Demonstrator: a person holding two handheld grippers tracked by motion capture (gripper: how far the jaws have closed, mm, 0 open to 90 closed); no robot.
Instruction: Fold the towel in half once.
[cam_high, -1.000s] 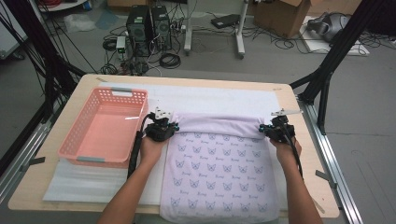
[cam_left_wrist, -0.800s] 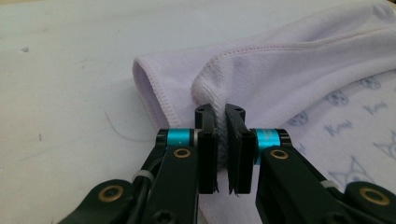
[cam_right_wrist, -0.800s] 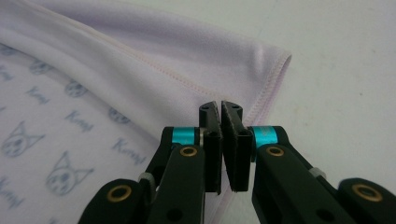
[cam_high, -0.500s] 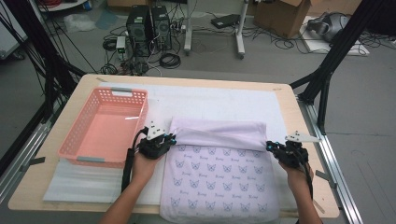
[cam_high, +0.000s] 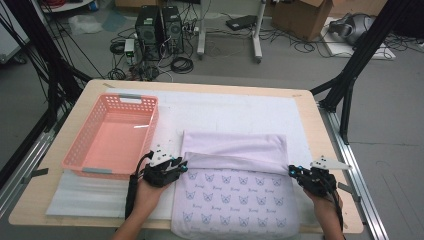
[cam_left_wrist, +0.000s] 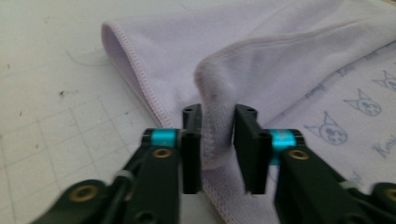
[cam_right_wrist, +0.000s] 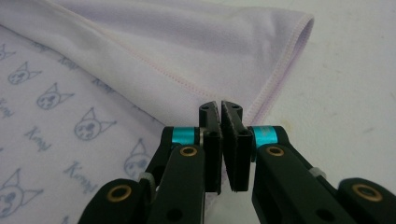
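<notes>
A lilac towel (cam_high: 235, 205) with cat prints lies on the white mat, its far part folded over toward me as a plain band (cam_high: 235, 147). My left gripper (cam_high: 182, 165) is at the fold's left corner. Its jaws have just been opening and stand apart, with the towel's hem (cam_left_wrist: 217, 135) loose between them in the left gripper view, where that gripper (cam_left_wrist: 217, 114) points at the towel (cam_left_wrist: 261, 60). My right gripper (cam_high: 292, 171) holds the fold's right corner. In the right gripper view it (cam_right_wrist: 219, 108) is shut on the towel's (cam_right_wrist: 163, 51) stitched edge.
A pink plastic basket (cam_high: 131, 97) stands empty at the table's left, close to my left hand. The white foam mat (cam_high: 225, 110) covers most of the wooden table (cam_high: 310, 125). Black frame legs and floor cables lie beyond the table.
Both hands have drawn the towel's far edge toward me, laying the plain side over the printed side. The left jaws have parted around the hem.
</notes>
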